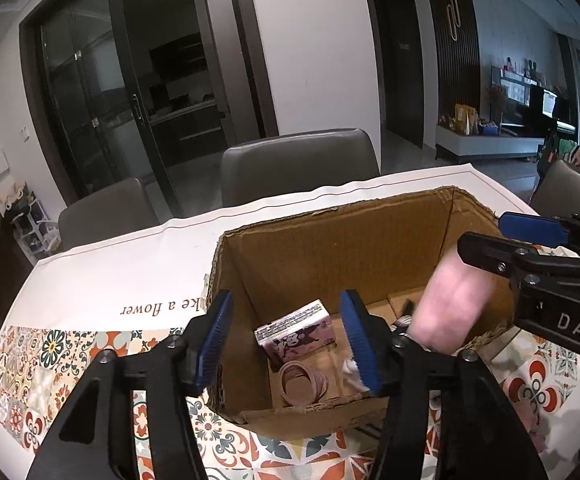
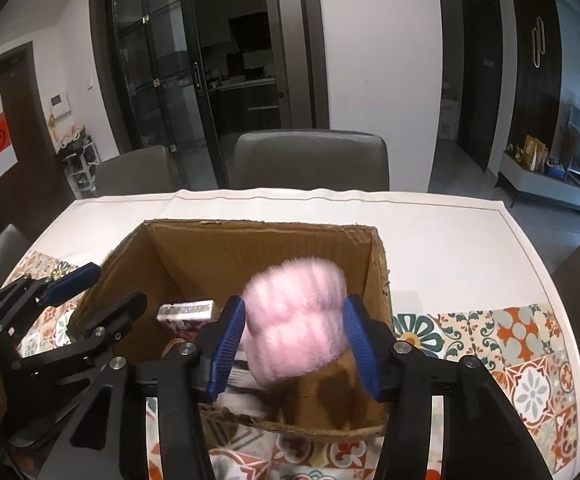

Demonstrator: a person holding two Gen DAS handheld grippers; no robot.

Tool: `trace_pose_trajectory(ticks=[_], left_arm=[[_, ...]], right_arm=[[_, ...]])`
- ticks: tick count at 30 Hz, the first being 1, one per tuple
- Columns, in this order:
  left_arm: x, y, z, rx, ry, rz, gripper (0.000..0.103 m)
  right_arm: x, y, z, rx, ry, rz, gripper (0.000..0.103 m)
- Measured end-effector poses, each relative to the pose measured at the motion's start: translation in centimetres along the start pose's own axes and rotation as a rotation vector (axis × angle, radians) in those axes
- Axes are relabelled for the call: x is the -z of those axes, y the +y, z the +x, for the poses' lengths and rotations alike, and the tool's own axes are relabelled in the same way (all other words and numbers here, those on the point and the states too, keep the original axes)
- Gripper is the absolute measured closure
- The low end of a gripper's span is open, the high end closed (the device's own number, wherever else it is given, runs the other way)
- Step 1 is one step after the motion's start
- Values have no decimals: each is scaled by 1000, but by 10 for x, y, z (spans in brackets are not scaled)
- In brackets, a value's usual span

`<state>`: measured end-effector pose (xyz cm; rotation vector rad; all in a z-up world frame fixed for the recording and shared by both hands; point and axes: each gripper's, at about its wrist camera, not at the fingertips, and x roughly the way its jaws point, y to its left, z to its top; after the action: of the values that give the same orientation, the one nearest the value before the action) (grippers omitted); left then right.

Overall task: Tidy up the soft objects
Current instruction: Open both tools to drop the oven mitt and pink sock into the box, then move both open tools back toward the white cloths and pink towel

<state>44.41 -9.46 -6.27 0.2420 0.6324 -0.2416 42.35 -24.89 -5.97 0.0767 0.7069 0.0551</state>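
1. Open cardboard box (image 2: 265,248) stands on a table (image 2: 450,232) covered with a cloth that is white on the far side and tile-patterned on the near side.
2. Right gripper (image 2: 296,344) is over the near edge of the box, angled down into it. Its blue pads (image 2: 229,344) are spread; a fluffy pink soft item (image 2: 296,320) sits in the gap, blurred. Pads are close to its sides but not visibly squeezing it; contact cannot be confirmed.
3. From the left wrist view the pink item (image 1: 450,304) shows at the right side of the box, below the tip of the right gripper (image 1: 490,236).
4. Left gripper (image 1: 290,344) is over the near left part of the box, pads spread with nothing between them.
5. In the box bottom: a small pink printed packet (image 1: 296,334) towards the left wall, a bundle of thin pinkish rings (image 1: 304,384) just near of it, and a scrap of white material (image 1: 350,368) beside the left gripper's right pad.
6. Grey chairs (image 2: 310,160) stand along the far side of the table.
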Motion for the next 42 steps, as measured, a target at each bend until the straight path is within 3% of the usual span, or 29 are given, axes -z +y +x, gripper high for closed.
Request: trace_pose_trajectory(ticks=[9, 24, 27, 42], left_arm=[[1, 3, -31, 2, -35, -33, 42], [9, 0, -98, 13, -119, -39, 41], [12, -1, -106, 14, -122, -35, 41], [47, -7, -136, 52, -89, -15, 41]], right_arm=[[-2, 3, -18, 5, -29, 11, 48], [11, 8, -82, 23, -87, 21, 47], [15, 8, -92, 24, -89, 21, 43], [51, 17, -126, 52, -67, 28, 43]])
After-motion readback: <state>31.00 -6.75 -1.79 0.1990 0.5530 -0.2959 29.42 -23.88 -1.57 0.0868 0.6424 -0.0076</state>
